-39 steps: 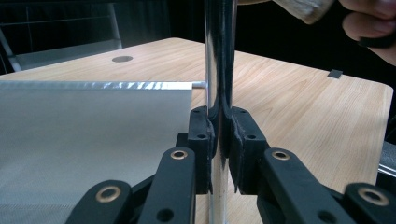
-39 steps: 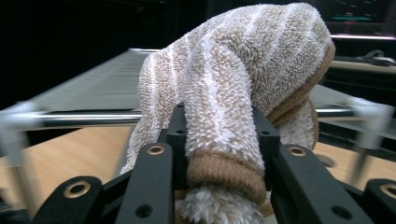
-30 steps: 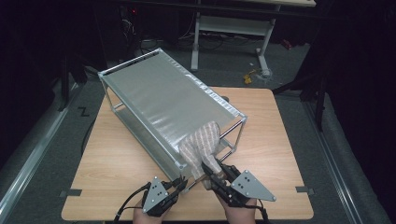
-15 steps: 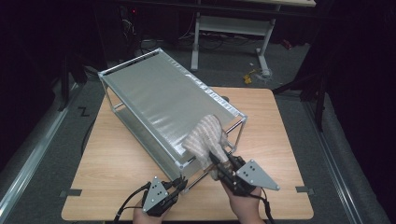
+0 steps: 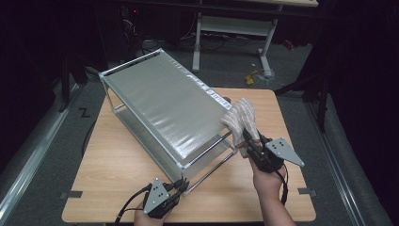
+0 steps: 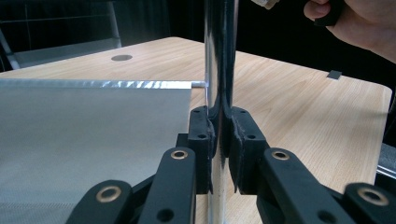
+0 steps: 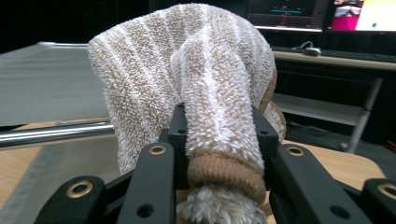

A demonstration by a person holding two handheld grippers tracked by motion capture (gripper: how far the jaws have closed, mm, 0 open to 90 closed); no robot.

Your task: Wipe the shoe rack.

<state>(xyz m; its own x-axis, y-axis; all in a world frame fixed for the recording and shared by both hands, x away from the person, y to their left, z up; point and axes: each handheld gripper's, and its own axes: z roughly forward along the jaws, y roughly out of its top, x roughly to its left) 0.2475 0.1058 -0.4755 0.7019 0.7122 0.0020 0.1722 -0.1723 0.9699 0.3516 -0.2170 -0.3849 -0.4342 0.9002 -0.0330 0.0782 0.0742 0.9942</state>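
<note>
Left gripper (image 5: 181,184) clamps tight on the rack's (image 5: 164,108) near corner post at the table (image 5: 108,165) edge; right gripper (image 5: 248,141) pinches the striped sock (image 5: 241,117), draped over the rack's right end.

The right hand-held gripper (image 7: 219,140) clamps a striped terry sock (image 7: 205,79) at its brown cuff, above the surface (image 7: 327,163), beside a chrome rail (image 7: 51,133).

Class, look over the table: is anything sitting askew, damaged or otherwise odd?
The silver metal-framed rack sits turned at an angle to the wooden table edges. The left gripper clamps one corner post. The beige striped fluffy sock, held in the right gripper, is bunched near the rack's right end. No damage or spill shows.
</note>
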